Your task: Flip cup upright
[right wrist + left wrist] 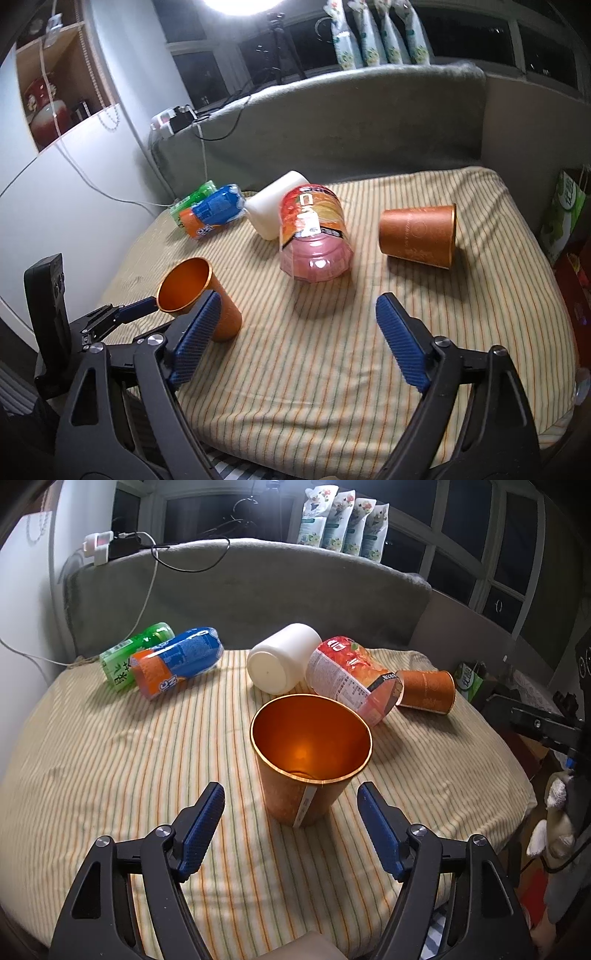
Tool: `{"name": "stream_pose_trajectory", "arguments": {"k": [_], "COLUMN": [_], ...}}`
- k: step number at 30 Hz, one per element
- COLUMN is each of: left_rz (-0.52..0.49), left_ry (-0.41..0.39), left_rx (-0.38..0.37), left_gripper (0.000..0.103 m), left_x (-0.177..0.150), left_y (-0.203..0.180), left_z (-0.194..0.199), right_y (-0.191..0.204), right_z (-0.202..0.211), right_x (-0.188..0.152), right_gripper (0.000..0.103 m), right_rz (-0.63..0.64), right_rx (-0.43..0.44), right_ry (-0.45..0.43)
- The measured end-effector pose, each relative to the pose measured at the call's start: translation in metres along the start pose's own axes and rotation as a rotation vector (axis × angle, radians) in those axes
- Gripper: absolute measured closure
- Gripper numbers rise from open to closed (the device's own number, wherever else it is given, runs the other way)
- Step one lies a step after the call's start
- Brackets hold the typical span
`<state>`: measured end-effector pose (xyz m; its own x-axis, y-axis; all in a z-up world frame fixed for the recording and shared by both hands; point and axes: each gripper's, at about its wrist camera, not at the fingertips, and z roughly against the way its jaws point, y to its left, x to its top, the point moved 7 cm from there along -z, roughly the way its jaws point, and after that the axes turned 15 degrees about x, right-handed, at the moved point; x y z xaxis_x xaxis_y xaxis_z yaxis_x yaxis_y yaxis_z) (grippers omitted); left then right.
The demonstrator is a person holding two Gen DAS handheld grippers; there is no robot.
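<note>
Striped bedding (110, 768) carries your upright orange cup (308, 760), mouth up, just ahead of your left gripper (291, 794), spread wide and released. Your right gripper (297, 314) gapes empty; another orange cup (417, 236) lies sideways.

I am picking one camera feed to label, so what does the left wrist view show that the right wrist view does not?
Only the left wrist view shows the inside of the upright orange cup down to its bottom, plus the white label strip on its side.

Only the right wrist view shows the wooden shelf holding a red pot, and the left gripper beside that cup.

Both show the striped cloth, the orange cup lying on its side, the white cup, the red-labelled bottle, and each view's own gripper open.
</note>
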<state>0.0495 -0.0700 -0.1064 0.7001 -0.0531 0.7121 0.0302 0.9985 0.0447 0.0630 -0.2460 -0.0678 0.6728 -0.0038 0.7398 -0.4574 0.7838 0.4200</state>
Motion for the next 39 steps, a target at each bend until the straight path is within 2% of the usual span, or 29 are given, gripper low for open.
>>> {"name": "stream_pose_trajectory", "arguments": {"k": [6, 9, 15, 20, 25, 31, 39], "left_rz": [0.018, 0.043, 0.09, 0.113, 0.124, 0.115, 0.119], "left_ry": [-0.054, -0.135, -0.308, -0.397, -0.408, -0.391, -0.382], "left_rx": [0.032, 0.08, 0.184, 0.235, 0.243, 0.249, 0.253], "left_gripper": [0.027, 0.023, 0.022, 0.022, 0.021, 0.021, 0.021], "left_x": [0.002, 0.01, 0.029, 0.036, 0.035, 0.027, 0.023], "left_y": [0.015, 0.029, 0.045, 0.047, 0.043, 0.039, 0.039], "left_z": [0.023, 0.041, 0.074, 0.088, 0.089, 0.086, 0.086], "right_y": [0.02, 0.027, 0.034, 0.034, 0.028, 0.022, 0.024], "right_z": [0.0, 0.002, 0.011, 0.025, 0.04, 0.05, 0.051], "right_x": [0.005, 0.007, 0.01, 0.011, 0.008, 0.003, 0.0], "right_gripper": [0.013, 0.009, 0.005, 0.0, 0.0, 0.0, 0.0], "right_rz": [0.11, 0.152, 0.205, 0.217, 0.192, 0.169, 0.193], "right_rx": [-0.043, -0.062, -0.115, -0.169, -0.211, -0.246, -0.271], "right_ry": [-0.035, -0.061, -0.13, -0.215, -0.281, -0.318, -0.317]}}
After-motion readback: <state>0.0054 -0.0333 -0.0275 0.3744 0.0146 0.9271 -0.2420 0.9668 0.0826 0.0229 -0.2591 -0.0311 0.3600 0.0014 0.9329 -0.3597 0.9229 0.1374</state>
